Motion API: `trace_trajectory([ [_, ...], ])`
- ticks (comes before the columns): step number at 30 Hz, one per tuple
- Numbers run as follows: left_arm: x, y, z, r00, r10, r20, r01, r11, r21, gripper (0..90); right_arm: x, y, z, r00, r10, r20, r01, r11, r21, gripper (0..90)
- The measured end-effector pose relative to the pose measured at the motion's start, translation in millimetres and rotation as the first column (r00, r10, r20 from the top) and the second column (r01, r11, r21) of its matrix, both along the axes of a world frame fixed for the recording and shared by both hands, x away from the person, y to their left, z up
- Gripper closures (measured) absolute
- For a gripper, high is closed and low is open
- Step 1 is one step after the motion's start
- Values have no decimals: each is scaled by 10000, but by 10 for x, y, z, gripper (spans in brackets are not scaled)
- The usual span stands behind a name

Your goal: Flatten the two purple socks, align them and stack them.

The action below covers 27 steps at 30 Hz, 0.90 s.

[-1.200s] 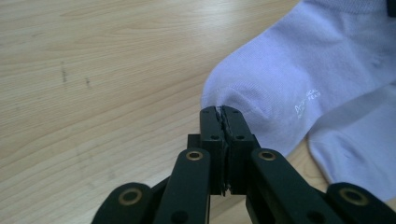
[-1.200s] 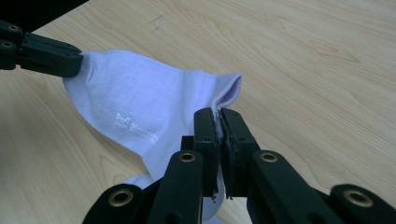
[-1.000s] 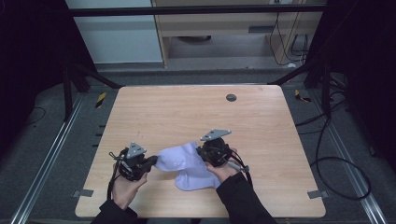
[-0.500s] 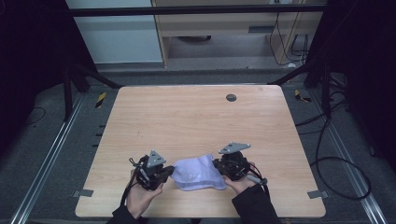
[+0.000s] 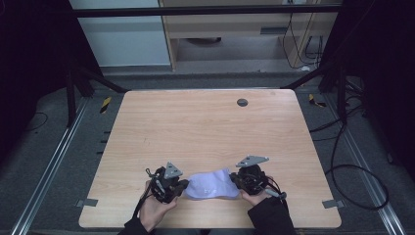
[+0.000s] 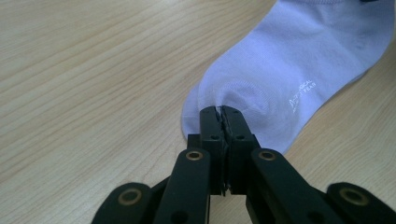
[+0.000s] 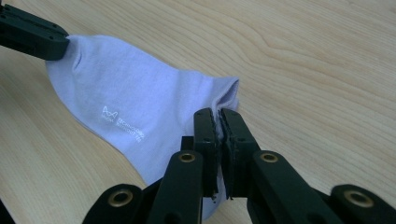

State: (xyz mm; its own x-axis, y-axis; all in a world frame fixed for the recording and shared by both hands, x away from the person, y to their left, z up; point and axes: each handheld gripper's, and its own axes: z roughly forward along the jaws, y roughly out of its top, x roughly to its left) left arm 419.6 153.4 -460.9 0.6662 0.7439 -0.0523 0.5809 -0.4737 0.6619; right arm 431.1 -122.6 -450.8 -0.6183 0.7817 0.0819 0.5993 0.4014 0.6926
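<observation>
**Sock pinched at both ends, laid near the front edge of the table**

A pale lilac ankle sock (image 5: 211,185) lies on the wooden table (image 5: 205,132), close to the edge on the person's side and between the two grippers. The left gripper (image 5: 182,185) has its jaws pressed together on the rounded end of the sock (image 6: 261,88); in the left gripper view the fabric puckers into small creases just where the jaw tips bite. The right gripper (image 5: 237,179) is likewise clamped on cloth, at the open cuff end of the sock (image 7: 140,112), with a fold of the hem rising out from between its jaws. In the right gripper view the other gripper's black jaw shows at the far corner of the sock, touching it.

The sock looks drawn out between the two holds and resting on the wood, mostly flat, with white printed lettering facing up. There seem to be two layers, since a second edge peeks out along the lower side, but whether this is one sock folded over or a pair stacked cannot be told from these views.

As a judgement, the grasping and spreading part of the work appears done: both ends are secured and the fabric is laid out. What seems left is any further folding or smoothing, and then the release of both holds. The rest of the table carries a small dark round fitting (image 5: 242,102) far from the sock
</observation>
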Motion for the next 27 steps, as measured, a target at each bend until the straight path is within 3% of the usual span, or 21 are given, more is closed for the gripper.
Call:
trace_trajectory([
  [21, 32, -45, -164, 9995, 65, -306, -51, 9989, 458, 878, 88, -47, -245, 9990, -316, -302, 309, 9993, -214, 842],
  [27, 20, -31, -151, 9997, 95, -229, -84, 9989, 467, 866, 101, -57, -301, 9994, -263, -207, 257, 9992, -307, 782],
])
